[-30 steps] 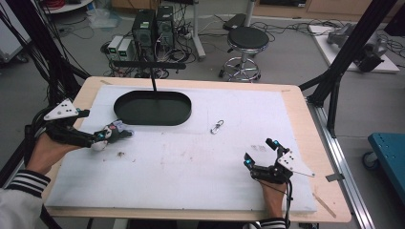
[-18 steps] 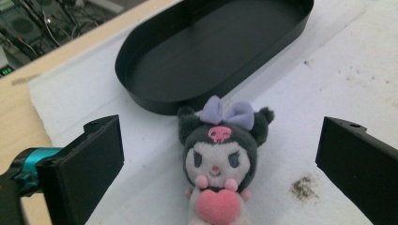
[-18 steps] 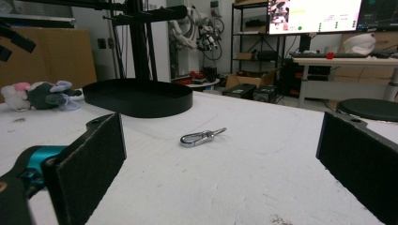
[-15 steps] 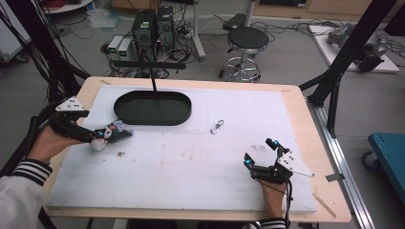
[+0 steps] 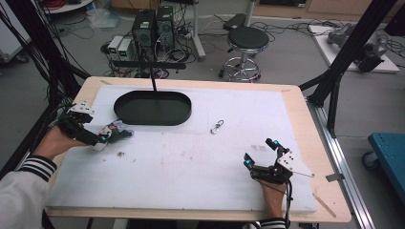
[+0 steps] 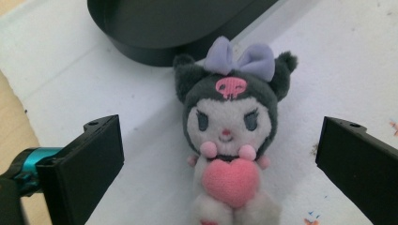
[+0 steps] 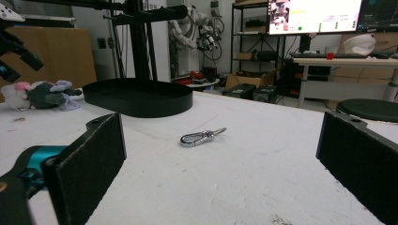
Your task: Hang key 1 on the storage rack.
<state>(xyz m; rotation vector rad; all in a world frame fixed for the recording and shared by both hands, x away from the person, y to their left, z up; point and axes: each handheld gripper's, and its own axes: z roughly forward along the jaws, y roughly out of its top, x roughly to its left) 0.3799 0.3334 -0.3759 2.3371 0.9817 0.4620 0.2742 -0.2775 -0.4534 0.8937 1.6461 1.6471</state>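
- Plush toy (image 6: 229, 140): a small dark-grey and white doll with a lilac bow and a pink heart on its front. It lies on the white table (image 5: 200, 157) at the left of the high view, just beside the near left end of the black oval tray (image 5: 153, 108) and outside it. In the right gripper view it appears at the far left, lying on its side.
- Left hand-held gripper (image 5: 116, 133): jaws spread wide, one on each side of the plush toy in the left gripper view, with clear table showing between each jaw and the doll. Nothing is held.
- Right hand-held gripper (image 5: 260, 152): at the lower right of the high view, jaws parted and empty, resting low over the table. It faces the small metal clip (image 7: 202, 136), which lies on the table at mid-frame, well apart from it.
- Step in hand, as judged: the approach to the plush toy is complete and the grasp has not begun; the doll is bracketed but not touched.
- Next move, as judged: close the left jaws on the doll's body or head, squarely enough that the soft filling does not slip out, then lift it clear of the table. The tray's raised rim (image 6: 155, 51) stands just behind the doll's head, so any carry toward the tray calls for height first.
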